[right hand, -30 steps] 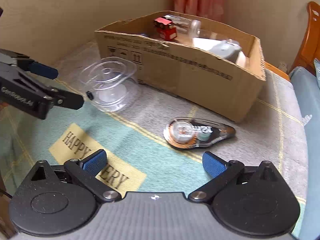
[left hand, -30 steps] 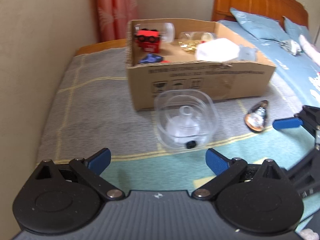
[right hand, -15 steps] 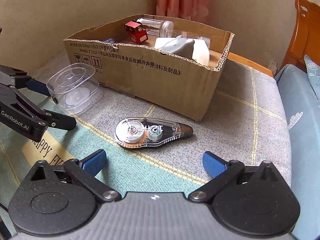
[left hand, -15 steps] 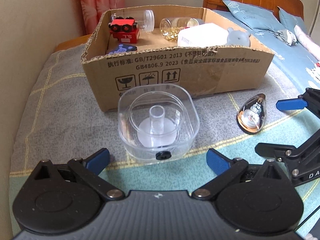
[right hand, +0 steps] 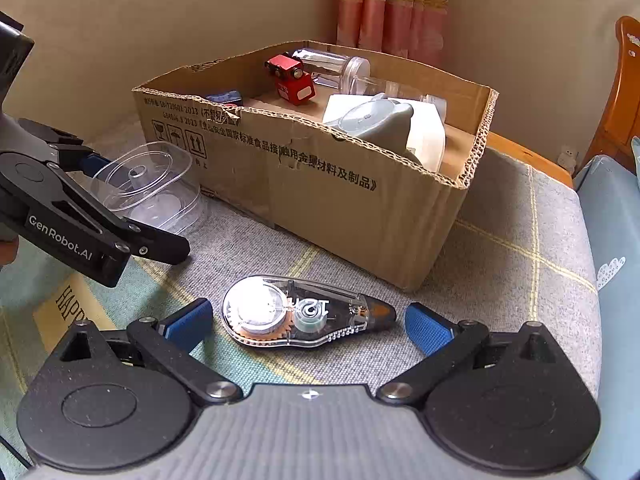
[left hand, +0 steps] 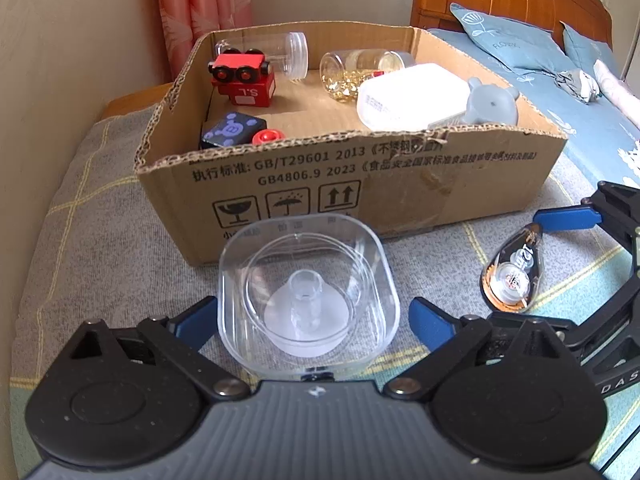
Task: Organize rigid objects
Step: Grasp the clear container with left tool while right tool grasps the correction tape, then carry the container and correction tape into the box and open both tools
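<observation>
the left gripper, jaws wide and just closing a little, straddles the clear square plastic container, left pad against its wall, right pad apart from it; the right gripper, jaws wide, straddles the transparent teardrop tape dispenser untouched; the brown cardboard box stands just behind the container, with bare grey blanket beside.

The cardboard box's near wall hides the lower part of the dark blue block and most of the small red piece beside it. In the right wrist view that block shows only as a sliver above the rim. The clear case's near edge is covered by the left tool's body. The right tool is cut off by the picture's right edge. The small print on the white packet is too small to read.
</observation>
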Motion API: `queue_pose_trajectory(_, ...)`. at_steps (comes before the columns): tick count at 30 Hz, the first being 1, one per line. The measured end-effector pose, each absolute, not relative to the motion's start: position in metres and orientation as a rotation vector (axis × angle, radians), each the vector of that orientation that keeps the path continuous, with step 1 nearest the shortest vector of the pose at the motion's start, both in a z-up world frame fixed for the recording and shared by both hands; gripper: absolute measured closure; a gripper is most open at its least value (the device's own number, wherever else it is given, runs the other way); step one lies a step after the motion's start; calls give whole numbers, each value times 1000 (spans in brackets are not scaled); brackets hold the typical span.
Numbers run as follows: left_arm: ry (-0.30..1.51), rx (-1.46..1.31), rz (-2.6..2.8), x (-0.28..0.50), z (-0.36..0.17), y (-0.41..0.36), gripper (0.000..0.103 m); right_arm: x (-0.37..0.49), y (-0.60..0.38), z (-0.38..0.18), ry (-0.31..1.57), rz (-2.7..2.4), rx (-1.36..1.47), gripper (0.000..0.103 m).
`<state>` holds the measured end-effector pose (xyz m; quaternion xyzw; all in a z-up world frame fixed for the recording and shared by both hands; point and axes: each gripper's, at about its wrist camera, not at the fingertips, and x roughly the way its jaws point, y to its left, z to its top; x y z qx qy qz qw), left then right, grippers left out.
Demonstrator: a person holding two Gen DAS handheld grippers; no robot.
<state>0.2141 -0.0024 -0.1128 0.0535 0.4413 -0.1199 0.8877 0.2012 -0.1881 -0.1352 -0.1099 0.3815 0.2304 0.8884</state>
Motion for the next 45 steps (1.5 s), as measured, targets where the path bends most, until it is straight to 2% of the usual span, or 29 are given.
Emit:
queue_pose_trajectory(4,907,127,-237,214,-109,-1,23,203,-186,-134,801,480,-230,1)
queue_pose_trajectory(6,912,116,-246,215,-107,2,27,202,-186,-132,804,473,-224,9)
queue_pose_trajectory(14,916,150,-287,207,-94,3,27,190,-183,-123,841,459,-227,10)
queue_pose_trajectory(23,813,200,-406,193,-29,-3,27,172,-189,-83,803,522,-248,10)
queue_pose_trajectory(30,775,243,-386,240,-9,-13,27,164,-190,-46,726,541,-282,10)
queue_pose_trajectory(37,817,281,-343,293,-28,-25,27,158,-188,-22,667,540,-295,10)
queue_pose_trajectory(39,814,263,-324,301,-33,-23,24,156,-186,-17,654,538,-302,10)
queue_pose_trajectory(41,797,257,-292,304,-35,-20,16,155,-185,-13,643,539,-311,10)
queue_pose_trajectory(45,763,251,-285,291,-27,-13,14,155,-184,-7,632,536,-321,10)
